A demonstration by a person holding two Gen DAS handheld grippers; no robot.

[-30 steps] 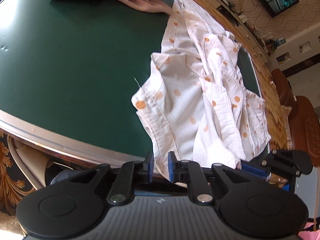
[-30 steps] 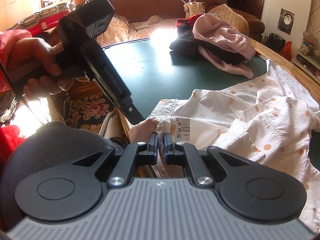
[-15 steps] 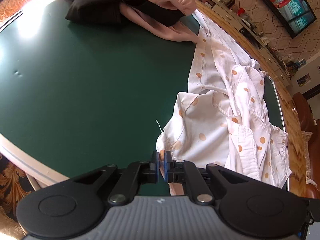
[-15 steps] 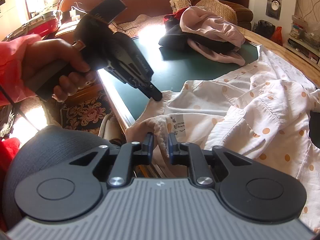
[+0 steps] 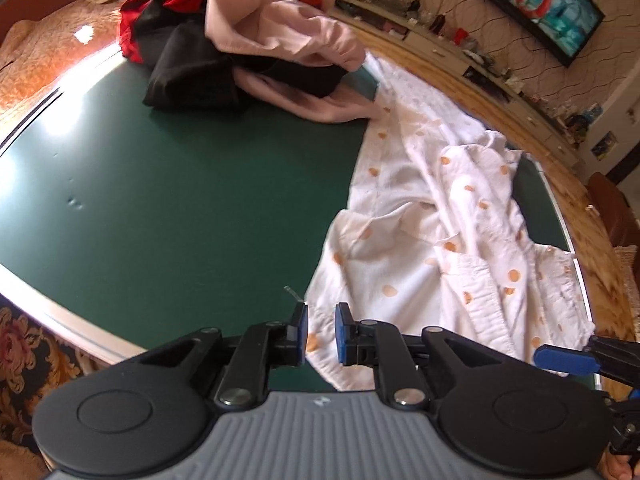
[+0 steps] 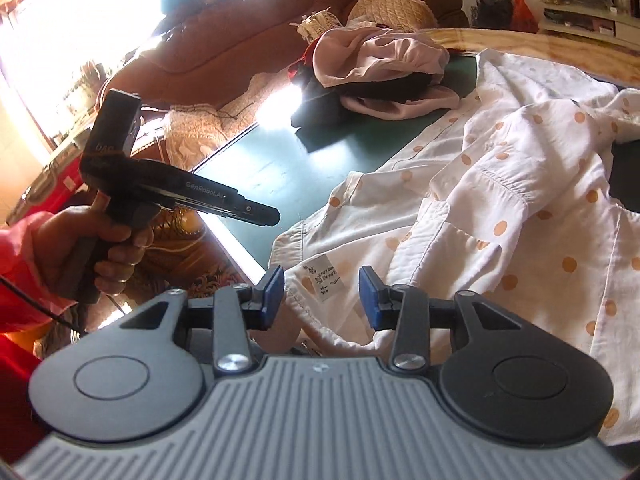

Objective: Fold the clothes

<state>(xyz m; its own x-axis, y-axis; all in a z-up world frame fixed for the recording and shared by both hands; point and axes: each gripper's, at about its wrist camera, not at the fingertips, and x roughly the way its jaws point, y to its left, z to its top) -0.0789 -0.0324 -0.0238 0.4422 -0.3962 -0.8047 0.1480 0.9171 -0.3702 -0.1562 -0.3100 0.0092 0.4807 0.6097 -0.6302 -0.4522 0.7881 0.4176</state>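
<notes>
One shirt label [image 6: 326,278], right-wrist view only

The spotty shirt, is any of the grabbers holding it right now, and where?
Neither. The left gripper and right gripper both stand open, with the near edge of the shirt lying loose between their fingers on the table.

Black claw [image 6: 321,297], blue pads [image 6: 273,296], pink sleeve [image 6: 24,256]

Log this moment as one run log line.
phase: releasing shirt hem | left gripper: open | right gripper: open | polka-dot shirt: crumpled on green table
</notes>
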